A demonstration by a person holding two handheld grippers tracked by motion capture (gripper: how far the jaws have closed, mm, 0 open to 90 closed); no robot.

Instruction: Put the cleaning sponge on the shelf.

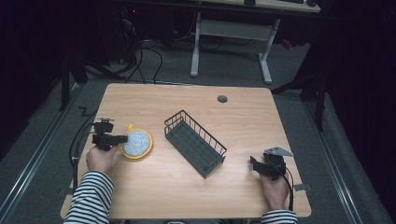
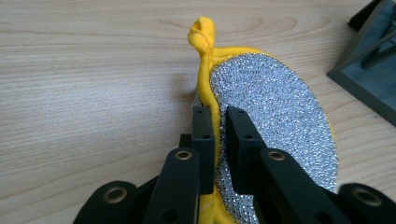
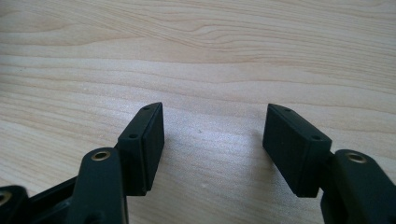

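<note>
A round scouring pad (image 1: 137,143) with a silver mesh face and a yellow rim lies on the wooden table at the left. In the left gripper view its mesh face (image 2: 275,112) tilts up, with a yellow loop at the far end. My left gripper (image 2: 218,122) is shut on the pad's yellow rim, the pads pressing it from both sides. In the high view the left gripper (image 1: 122,139) meets the pad's left edge. My right gripper (image 3: 212,135) stands open over bare wood, nothing between its fingers. It rests at the table's right front (image 1: 254,164).
A dark wire basket (image 1: 194,142) sits slantwise in the middle of the table; its corner (image 2: 369,60) lies just right of the pad. A small round grommet (image 1: 222,99) is set in the table's far side. Another desk's legs stand behind on the floor.
</note>
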